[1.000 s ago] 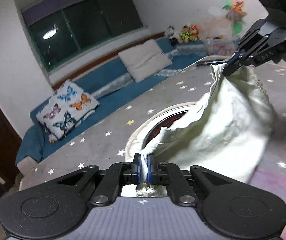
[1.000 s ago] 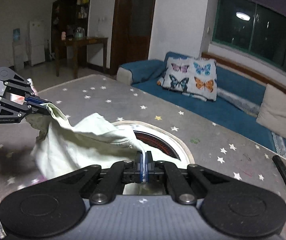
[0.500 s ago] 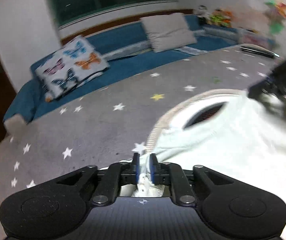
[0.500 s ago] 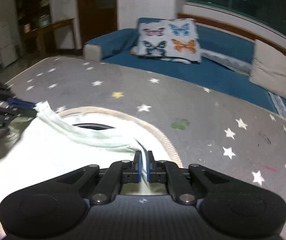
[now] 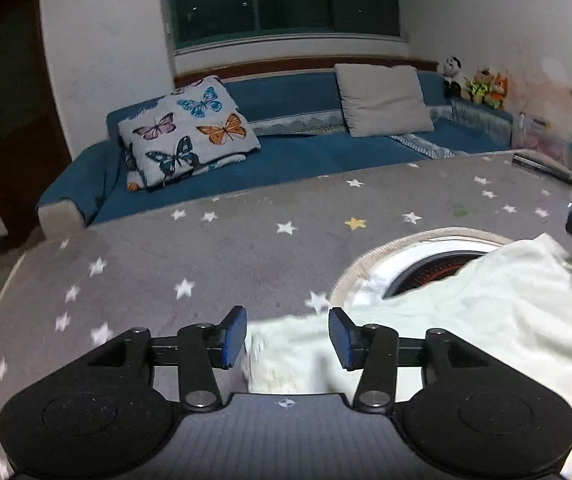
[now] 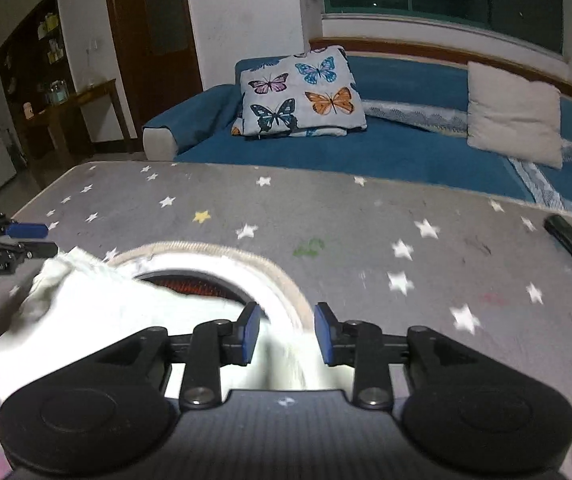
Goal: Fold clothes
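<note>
Your left gripper & right gripper both have jaws spread wide, gripping nothing. The pale garment lies on the star-print desk, partly covering a round rimmed opening, cloth edge betw. each gripper's pads.

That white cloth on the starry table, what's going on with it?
A person with a hand-held gripper in each hand is folding a pale garment on the star-patterned table. The left hand-held gripper and the right hand-held gripper are both open, neither clamping the cloth. The garment lies on the table, partly covering a round heater opening.
</note>
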The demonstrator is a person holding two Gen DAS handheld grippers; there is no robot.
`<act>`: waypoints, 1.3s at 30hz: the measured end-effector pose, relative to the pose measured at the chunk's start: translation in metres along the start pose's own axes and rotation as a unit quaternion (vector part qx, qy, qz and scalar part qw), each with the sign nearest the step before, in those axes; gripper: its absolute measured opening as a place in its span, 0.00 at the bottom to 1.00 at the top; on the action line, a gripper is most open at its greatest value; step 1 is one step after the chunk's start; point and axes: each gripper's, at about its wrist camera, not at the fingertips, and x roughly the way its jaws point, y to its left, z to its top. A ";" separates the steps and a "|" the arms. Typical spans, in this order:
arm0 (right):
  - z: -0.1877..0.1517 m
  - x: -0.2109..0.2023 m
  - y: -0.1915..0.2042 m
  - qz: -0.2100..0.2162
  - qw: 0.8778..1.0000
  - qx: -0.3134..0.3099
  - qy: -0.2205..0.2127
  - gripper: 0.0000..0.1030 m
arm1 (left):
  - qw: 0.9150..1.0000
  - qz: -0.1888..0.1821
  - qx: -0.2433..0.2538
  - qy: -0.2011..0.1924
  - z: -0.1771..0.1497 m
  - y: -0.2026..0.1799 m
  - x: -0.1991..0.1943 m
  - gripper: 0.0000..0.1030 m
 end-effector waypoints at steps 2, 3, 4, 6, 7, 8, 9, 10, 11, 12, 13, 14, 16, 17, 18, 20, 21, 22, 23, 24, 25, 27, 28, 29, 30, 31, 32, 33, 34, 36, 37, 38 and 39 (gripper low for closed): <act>-0.012 -0.011 -0.002 0.007 1.000 0.014 0.007 0.29 | 1.000 -0.018 -0.020 0.005 -0.011 0.001 -0.017 0.51; -0.019 -0.017 -0.004 0.009 1.000 0.022 0.012 0.31 | 0.999 -0.024 -0.028 0.008 -0.017 0.001 -0.025 0.52; -0.027 -0.021 -0.006 0.008 0.999 0.028 0.016 0.34 | 0.999 -0.026 -0.032 0.011 -0.025 0.000 -0.033 0.53; -0.041 -0.029 -0.009 0.006 0.999 0.040 0.025 0.35 | 0.998 -0.030 -0.044 0.021 -0.041 -0.003 -0.045 0.54; -0.048 -0.032 -0.011 0.004 0.998 0.047 0.031 0.35 | 0.998 -0.030 -0.052 0.028 -0.049 -0.004 -0.050 0.54; -0.054 -0.032 -0.013 0.003 0.998 0.056 0.037 0.35 | 0.997 -0.031 -0.063 0.035 -0.056 -0.004 -0.054 0.55; -0.060 -0.033 -0.016 0.004 0.997 0.065 0.043 0.35 | 0.996 -0.033 -0.074 0.043 -0.063 -0.005 -0.056 0.55; -0.066 -0.034 -0.017 0.006 0.996 0.072 0.047 0.35 | 0.994 -0.035 -0.085 0.051 -0.071 -0.004 -0.057 0.55; -0.071 -0.034 -0.018 0.008 0.996 0.079 0.051 0.35 | 0.993 -0.035 -0.093 0.057 -0.078 -0.005 -0.058 0.55; -0.075 -0.034 -0.019 0.011 0.995 0.086 0.055 0.35 | 0.992 -0.036 -0.100 0.062 -0.083 -0.006 -0.058 0.55; -0.079 -0.035 -0.020 0.013 0.994 0.092 0.057 0.35 | 0.991 -0.037 -0.107 0.067 -0.088 -0.006 -0.058 0.55; -0.083 -0.035 -0.020 0.014 0.993 0.097 0.059 0.35 | 0.990 -0.038 -0.114 0.070 -0.091 -0.007 -0.058 0.55; -0.088 -0.036 -0.018 0.014 0.993 0.104 0.060 0.33 | 0.988 -0.040 -0.126 0.074 -0.096 -0.009 -0.057 0.53; -0.090 -0.036 -0.017 0.014 0.992 0.107 0.061 0.33 | 0.989 -0.040 -0.125 0.072 -0.097 -0.011 -0.058 0.51; -0.093 -0.036 -0.017 0.013 0.992 0.110 0.062 0.25 | 0.989 -0.040 -0.123 0.071 -0.099 -0.012 -0.058 0.47; -0.097 -0.038 -0.016 0.014 0.991 0.118 0.059 0.13 | 0.988 -0.048 -0.128 0.071 -0.100 -0.012 -0.058 0.20; -0.098 -0.039 -0.016 0.014 0.991 0.122 0.058 0.06 | 0.988 -0.051 -0.130 0.070 -0.100 -0.012 -0.058 0.18; -0.100 -0.040 -0.016 0.014 0.990 0.127 0.055 0.05 | 0.988 -0.053 -0.132 0.069 -0.100 -0.012 -0.058 0.10; -0.101 -0.041 -0.016 0.013 0.990 0.130 0.052 0.04 | 0.988 -0.055 -0.131 0.066 -0.100 -0.013 -0.060 0.09; -0.103 -0.044 -0.017 0.012 0.990 0.131 0.049 0.03 | 0.987 -0.059 -0.132 0.065 -0.101 -0.013 -0.063 0.08; -0.105 -0.047 -0.017 0.010 0.990 0.132 0.047 0.03 | 0.987 -0.064 -0.131 0.064 -0.101 -0.014 -0.067 0.08; -0.109 -0.054 -0.018 0.007 0.990 0.132 0.043 0.03 | 0.987 -0.075 -0.127 0.062 -0.104 -0.017 -0.077 0.07; -0.111 -0.059 -0.018 0.005 0.991 0.130 0.042 0.03 | 0.987 -0.082 -0.123 0.063 -0.106 -0.019 -0.083 0.07; -0.115 -0.064 -0.017 0.002 0.991 0.127 0.044 0.03 | 0.987 -0.089 -0.118 0.066 -0.109 -0.023 -0.088 0.07; -0.119 -0.069 -0.017 -0.002 0.991 0.124 0.047 0.03 | 0.987 -0.095 -0.112 0.068 -0.112 -0.026 -0.093 0.07; -0.123 -0.075 -0.018 -0.004 0.991 0.122 0.051 0.03 | 0.987 -0.100 -0.103 0.071 -0.116 -0.031 -0.099 0.07; -0.129 -0.082 -0.018 -0.008 0.991 0.122 0.056 0.03 | 0.987 -0.104 -0.095 0.074 -0.121 -0.035 -0.104 0.07; -0.135 -0.088 -0.018 -0.012 0.991 0.121 0.060 0.03 | 0.987 -0.108 -0.087 0.076 -0.126 -0.040 -0.110 0.07; -0.142 -0.095 -0.018 -0.018 0.990 0.121 0.064 0.02 | 0.987 -0.111 -0.080 0.079 -0.130 -0.044 -0.116 0.07; -0.156 -0.109 -0.020 -0.030 0.989 0.126 0.072 0.02 | 0.987 -0.116 -0.068 0.085 -0.139 -0.052 -0.124 0.07; -0.163 -0.116 -0.021 -0.036 0.988 0.130 0.076 0.02 | 0.987 -0.117 -0.062 0.089 -0.143 -0.055 -0.127 0.08; -0.169 -0.124 -0.021 -0.043 0.987 0.132 0.076 0.02 | 0.987 -0.116 -0.059 0.090 -0.145 -0.057 -0.129 0.08; -0.174 -0.132 -0.021 -0.049 0.987 0.134 0.073 0.03 | 0.988 -0.114 -0.057 0.087 -0.146 -0.057 -0.131 0.10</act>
